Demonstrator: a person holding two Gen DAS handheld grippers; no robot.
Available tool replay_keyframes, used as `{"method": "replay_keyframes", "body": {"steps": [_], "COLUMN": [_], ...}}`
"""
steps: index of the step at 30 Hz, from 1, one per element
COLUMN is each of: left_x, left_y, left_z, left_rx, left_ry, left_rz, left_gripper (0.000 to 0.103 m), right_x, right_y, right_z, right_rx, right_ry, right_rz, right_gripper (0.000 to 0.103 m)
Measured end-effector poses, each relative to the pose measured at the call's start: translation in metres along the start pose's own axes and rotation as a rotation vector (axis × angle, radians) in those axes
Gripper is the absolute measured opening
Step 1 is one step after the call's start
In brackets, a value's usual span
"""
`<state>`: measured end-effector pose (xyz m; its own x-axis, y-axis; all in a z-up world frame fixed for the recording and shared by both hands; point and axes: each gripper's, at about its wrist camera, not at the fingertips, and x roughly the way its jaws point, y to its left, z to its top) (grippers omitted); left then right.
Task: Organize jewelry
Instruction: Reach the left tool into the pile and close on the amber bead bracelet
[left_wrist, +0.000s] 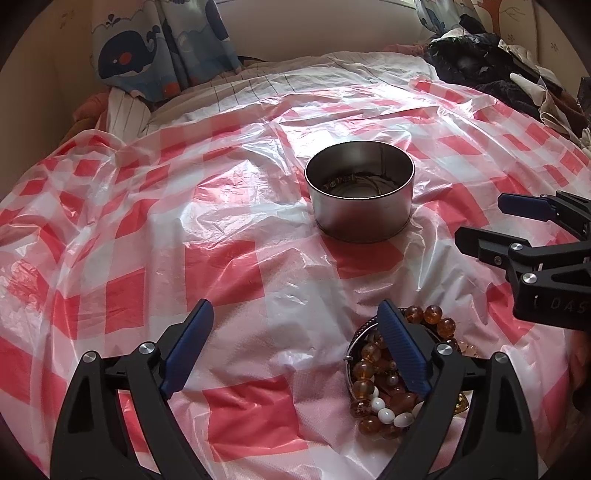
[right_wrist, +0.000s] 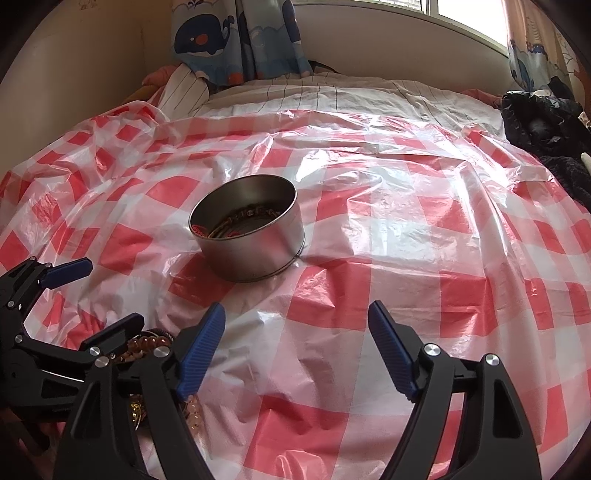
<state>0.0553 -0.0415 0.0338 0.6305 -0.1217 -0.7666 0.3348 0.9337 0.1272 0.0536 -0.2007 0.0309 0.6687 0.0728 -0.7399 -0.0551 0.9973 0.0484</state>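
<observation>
A round metal tin (left_wrist: 360, 195) stands open on the red-and-white checked plastic sheet (left_wrist: 221, 236), with some bracelets lying in its bottom; it also shows in the right wrist view (right_wrist: 249, 236). A pile of amber and white bead bracelets (left_wrist: 384, 384) lies at the near right, partly under my left gripper's right finger. My left gripper (left_wrist: 295, 347) is open and empty just left of the pile. My right gripper (right_wrist: 297, 350) is open and empty over bare sheet; it shows from the side in the left wrist view (left_wrist: 480, 221). The left gripper (right_wrist: 99, 295) shows in the right wrist view over the beads (right_wrist: 147, 345).
The sheet covers a bed with a striped cover (right_wrist: 332, 92) at the back. A whale-print curtain (left_wrist: 162, 48) hangs behind. Dark clothes (left_wrist: 480, 62) are heaped at the far right. A window (right_wrist: 461, 14) is at the back right.
</observation>
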Motion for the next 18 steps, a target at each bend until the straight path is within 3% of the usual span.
{"method": "replay_keyframes", "body": {"steps": [4, 10, 13, 18], "left_x": [0.000, 0.002, 0.001, 0.002], "left_y": [0.001, 0.038, 0.051, 0.033], "left_z": [0.000, 0.002, 0.001, 0.002], "left_rx": [-0.008, -0.200, -0.234, -0.152], "left_ry": [0.005, 0.034, 0.026, 0.033], "left_rz": [-0.025, -0.274, -0.267, -0.259], "left_gripper": [0.087, 0.083, 0.079, 0.077], "right_x": [0.000, -0.003, -0.008, -0.024], "right_y": [0.000, -0.003, -0.012, -0.017], "right_z": [0.000, 0.001, 0.002, 0.003], "right_rx": [-0.001, -0.009, -0.004, -0.023], "right_ry": [0.000, -0.009, -0.008, -0.019], "right_rz": [-0.001, -0.015, -0.021, -0.006], "right_gripper": [0.078, 0.079, 0.079, 0.079]}}
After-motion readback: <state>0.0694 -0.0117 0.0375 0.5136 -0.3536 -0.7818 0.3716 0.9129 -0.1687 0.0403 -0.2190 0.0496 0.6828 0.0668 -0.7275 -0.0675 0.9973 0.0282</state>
